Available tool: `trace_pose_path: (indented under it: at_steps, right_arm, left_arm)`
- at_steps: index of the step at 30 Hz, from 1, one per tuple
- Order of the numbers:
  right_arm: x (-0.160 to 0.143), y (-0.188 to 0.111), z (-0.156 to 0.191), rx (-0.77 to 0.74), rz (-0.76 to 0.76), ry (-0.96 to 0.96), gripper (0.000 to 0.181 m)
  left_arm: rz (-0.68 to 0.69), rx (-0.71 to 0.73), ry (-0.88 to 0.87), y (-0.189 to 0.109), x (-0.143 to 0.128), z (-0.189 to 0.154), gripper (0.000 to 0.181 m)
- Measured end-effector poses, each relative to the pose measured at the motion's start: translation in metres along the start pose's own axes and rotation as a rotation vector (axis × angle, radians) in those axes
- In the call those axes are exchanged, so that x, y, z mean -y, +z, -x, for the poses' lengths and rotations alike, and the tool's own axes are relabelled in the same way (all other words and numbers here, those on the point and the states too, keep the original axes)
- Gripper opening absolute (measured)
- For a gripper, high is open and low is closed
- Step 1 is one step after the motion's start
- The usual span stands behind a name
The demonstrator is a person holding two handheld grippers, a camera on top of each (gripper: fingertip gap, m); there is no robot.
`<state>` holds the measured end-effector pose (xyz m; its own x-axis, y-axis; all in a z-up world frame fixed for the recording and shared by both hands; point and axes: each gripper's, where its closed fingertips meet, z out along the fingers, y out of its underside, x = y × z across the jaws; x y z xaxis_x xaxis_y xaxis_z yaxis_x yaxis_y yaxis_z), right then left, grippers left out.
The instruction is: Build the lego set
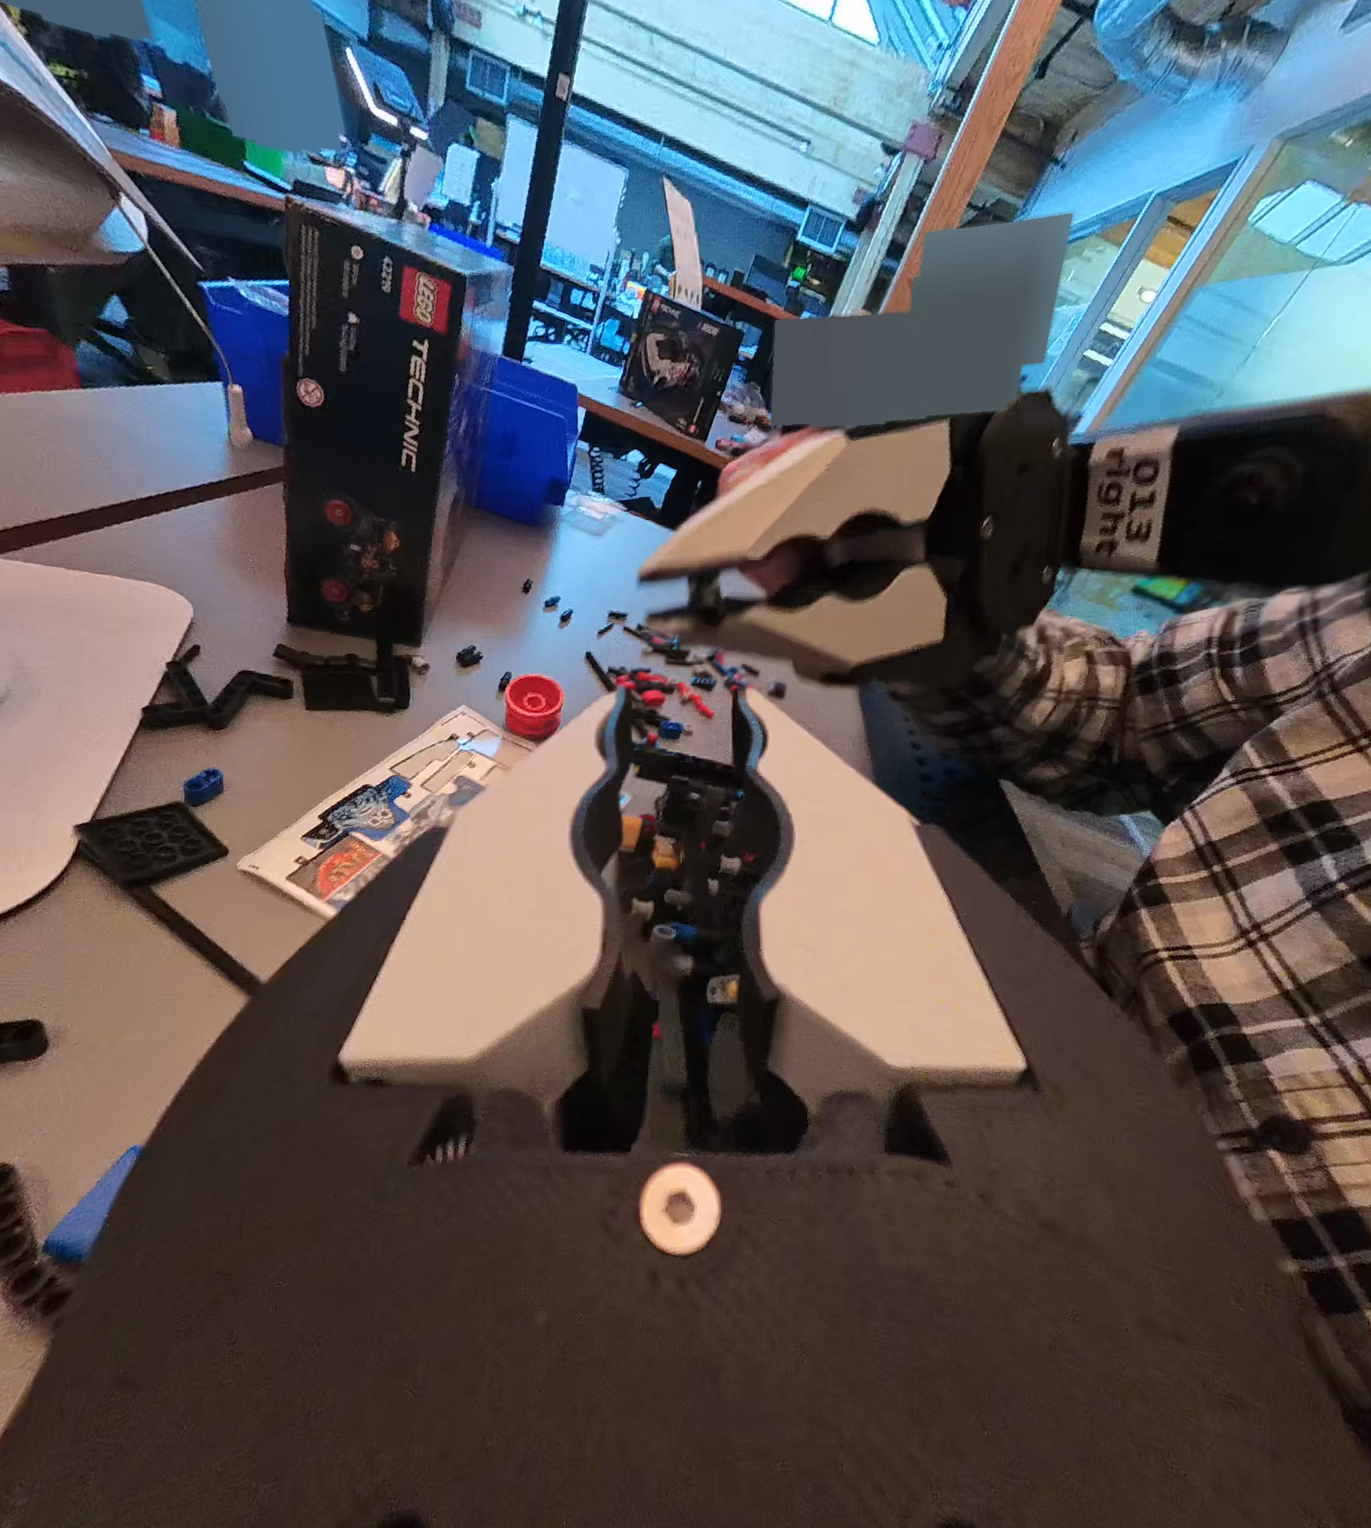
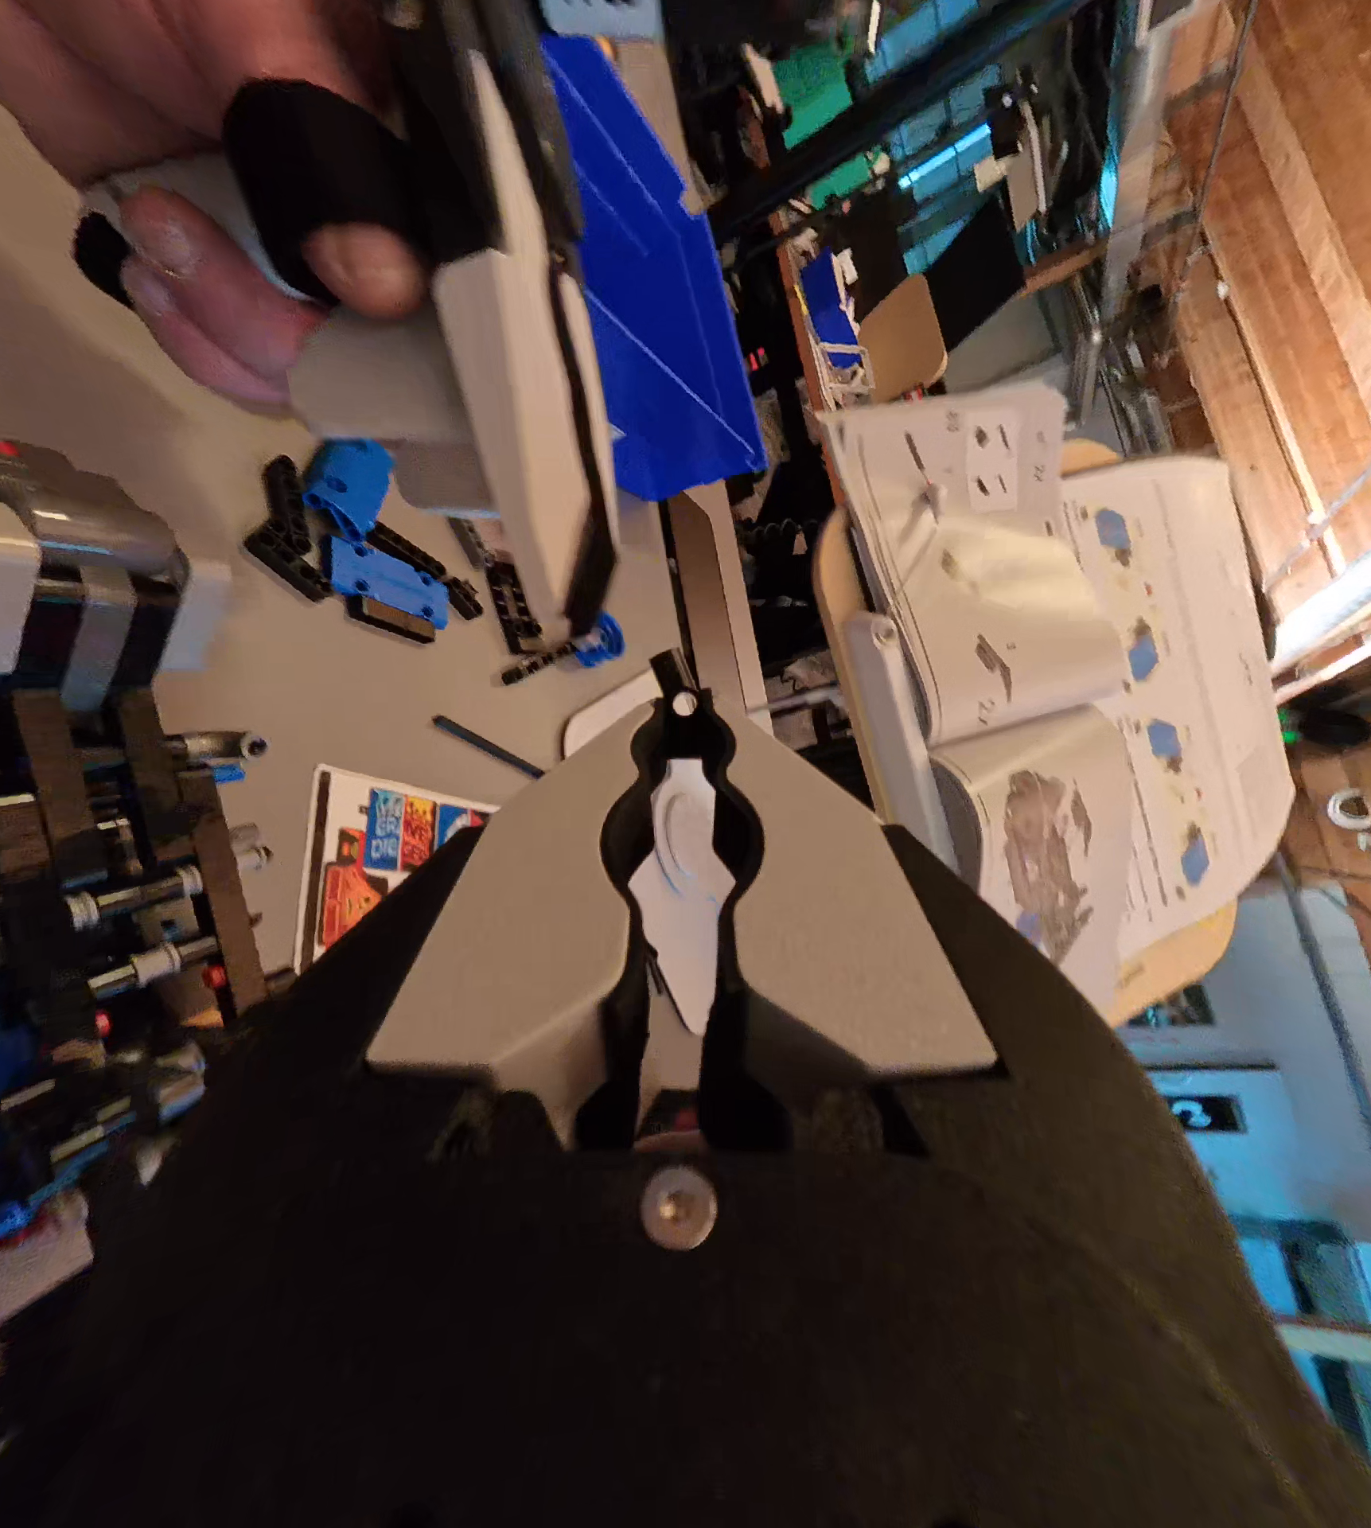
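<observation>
My left gripper (image 1: pixel 678 711) points down at the table with its jaws a little apart. A black Technic assembly (image 1: pixel 686 835) with yellow, grey and blue parts shows through the gap below it. I see nothing clamped between its tips. In the right wrist view the left gripper (image 2: pixel 587 612) hangs over loose parts, and the assembly (image 2: pixel 86 827) stands apart from it at the left. My right gripper (image 2: pixel 678 699) is shut on a small black pin (image 2: pixel 668 668). In the left wrist view the right gripper (image 1: pixel 665 591) hovers just beyond the left gripper's tips.
A black set box (image 1: pixel 368 430) stands on the table (image 1: pixel 194 537), with blue bins (image 1: pixel 516 438) behind it. A red wheel hub (image 1: pixel 533 703), a sticker sheet (image 1: pixel 384 818) and loose small parts (image 1: pixel 665 678) lie ahead. An open instruction booklet (image 2: pixel 1079 661) rests on a stand. A plaid sleeve (image 1: pixel 1244 827) is at the right. The grippers are tip to tip, or close to it. From either gripper's tips it is about 20 cm to the red wheel hub (image 1: pixel 533 703).
</observation>
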<state>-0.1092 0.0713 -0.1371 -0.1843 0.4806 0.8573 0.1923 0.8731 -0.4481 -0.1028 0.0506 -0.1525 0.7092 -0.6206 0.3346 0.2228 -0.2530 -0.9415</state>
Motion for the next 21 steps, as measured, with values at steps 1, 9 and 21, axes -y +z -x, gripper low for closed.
trace_pose_path:
  at_steps: [1,9,21]
  right_arm:
    - [-0.007,-0.006,-0.007,-0.013,0.014,0.030,0.005]
    - [-0.093,-0.069,-0.060,-0.159,0.126,0.321,0.005]
    - [-0.169,-0.088,-0.048,-0.156,0.203,0.512,0.005]
  left_arm:
    - [0.014,0.017,0.012,-0.001,-0.001,0.003,0.022]
    - [0.127,0.192,0.133,-0.022,-0.005,0.033,0.023]
    - [0.505,0.330,0.274,-0.007,-0.065,0.065,0.022]
